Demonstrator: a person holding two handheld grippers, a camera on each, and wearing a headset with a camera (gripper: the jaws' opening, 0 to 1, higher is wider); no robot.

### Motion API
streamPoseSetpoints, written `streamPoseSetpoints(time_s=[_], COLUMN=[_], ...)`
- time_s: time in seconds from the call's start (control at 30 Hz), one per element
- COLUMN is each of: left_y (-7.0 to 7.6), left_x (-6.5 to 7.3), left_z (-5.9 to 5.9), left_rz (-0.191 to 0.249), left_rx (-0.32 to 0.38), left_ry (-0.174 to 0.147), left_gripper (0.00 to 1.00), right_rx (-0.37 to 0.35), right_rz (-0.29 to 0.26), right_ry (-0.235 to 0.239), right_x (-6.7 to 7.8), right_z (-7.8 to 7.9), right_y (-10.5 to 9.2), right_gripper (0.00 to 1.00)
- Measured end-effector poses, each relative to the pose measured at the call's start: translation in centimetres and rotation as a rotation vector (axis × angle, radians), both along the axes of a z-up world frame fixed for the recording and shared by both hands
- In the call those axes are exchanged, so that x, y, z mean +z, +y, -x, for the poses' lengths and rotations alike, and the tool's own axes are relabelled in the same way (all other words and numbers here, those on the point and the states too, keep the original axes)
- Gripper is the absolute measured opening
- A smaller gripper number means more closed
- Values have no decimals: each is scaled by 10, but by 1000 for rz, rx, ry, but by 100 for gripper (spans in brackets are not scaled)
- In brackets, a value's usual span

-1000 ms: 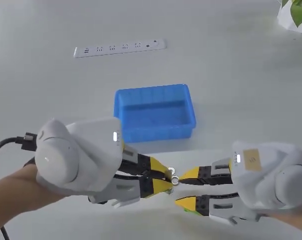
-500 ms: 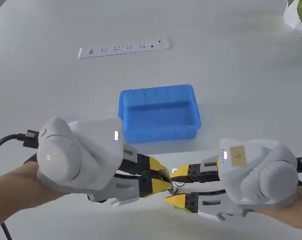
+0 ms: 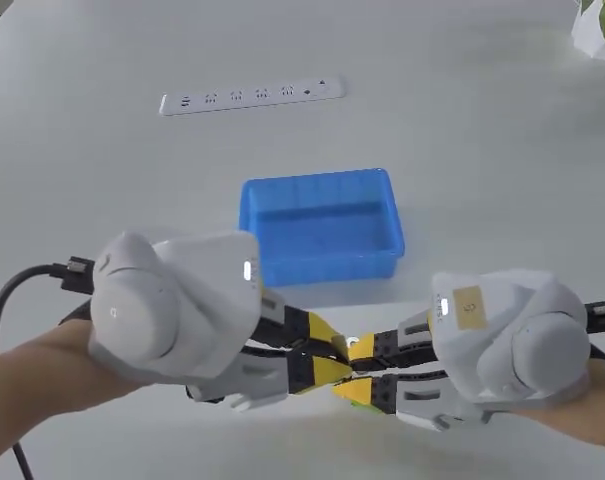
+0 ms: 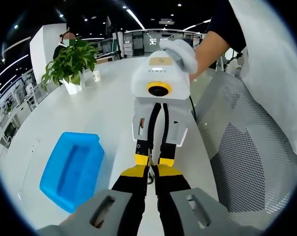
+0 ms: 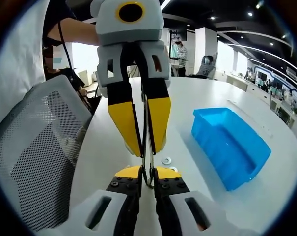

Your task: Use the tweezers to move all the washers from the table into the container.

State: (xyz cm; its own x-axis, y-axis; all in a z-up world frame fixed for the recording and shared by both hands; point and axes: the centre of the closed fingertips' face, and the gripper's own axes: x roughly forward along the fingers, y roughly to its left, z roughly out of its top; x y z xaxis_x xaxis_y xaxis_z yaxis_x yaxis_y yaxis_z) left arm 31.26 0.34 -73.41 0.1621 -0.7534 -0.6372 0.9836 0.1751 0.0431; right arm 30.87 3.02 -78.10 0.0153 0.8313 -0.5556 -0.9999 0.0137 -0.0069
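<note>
Setting: open-plan office, ceiling spots, long white table. All places are given relative to the container.

1. Container: blue plastic tray, open top, upright, mid-table.
2. Power strip: white, flat on the table on the far side of the container, well apart from it.
3. Left gripper: near side of the container, off its left front corner, pointing right. Grey body, black jaws w/ yellow tips. Jaws are pinched in on the tweezers, w/ only the thin metal between them.
4. Right gripper: near side of the container, off its right front corner, pointing left, tip to tip w/ the left one. Jaws are drawn in tight too, clamping the other end of the tweezers.
5. Tweezers: slim metal pair bridging the two sets of jaws, in front of the container and outside it.
6. Washer: small metal ring flat on the table, near side of the container, just beside the gripper tips. Second washer: next to the first, closer to the right gripper's jaws. Both are outside the container.
7. Small green bit: under the right gripper's lower jaw, near side of the container. Can't tell what it is.
8. Plant: leafy, in a white pot, on the table well beyond the container.
9. Mesh chair: grey, at the table edge on the person's side, away from the container.
</note>
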Motion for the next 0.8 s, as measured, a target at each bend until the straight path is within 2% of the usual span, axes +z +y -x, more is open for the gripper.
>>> streamPoseSetpoints(time_s=[0.17,0.47,0.67,0.8], left_y=[1,0,2,2], left_x=[-1,-1,-2,-3], left_z=[-1,-1,0,0], left_rz=[-8,-4,-10,-12], left_rx=[4,17,39,42], left_ry=[-9,8,45,48], left_gripper=[9,10,12,14], right_rx=[8,2,-3,-7], right_rz=[0,-6,-14,-18], right_ry=[-11,-13,-7,-6], right_x=[0,1,1,2], right_z=[-1,-1,-1,-2], right_y=[1,1,1,1], right_gripper=[9,9,9,9])
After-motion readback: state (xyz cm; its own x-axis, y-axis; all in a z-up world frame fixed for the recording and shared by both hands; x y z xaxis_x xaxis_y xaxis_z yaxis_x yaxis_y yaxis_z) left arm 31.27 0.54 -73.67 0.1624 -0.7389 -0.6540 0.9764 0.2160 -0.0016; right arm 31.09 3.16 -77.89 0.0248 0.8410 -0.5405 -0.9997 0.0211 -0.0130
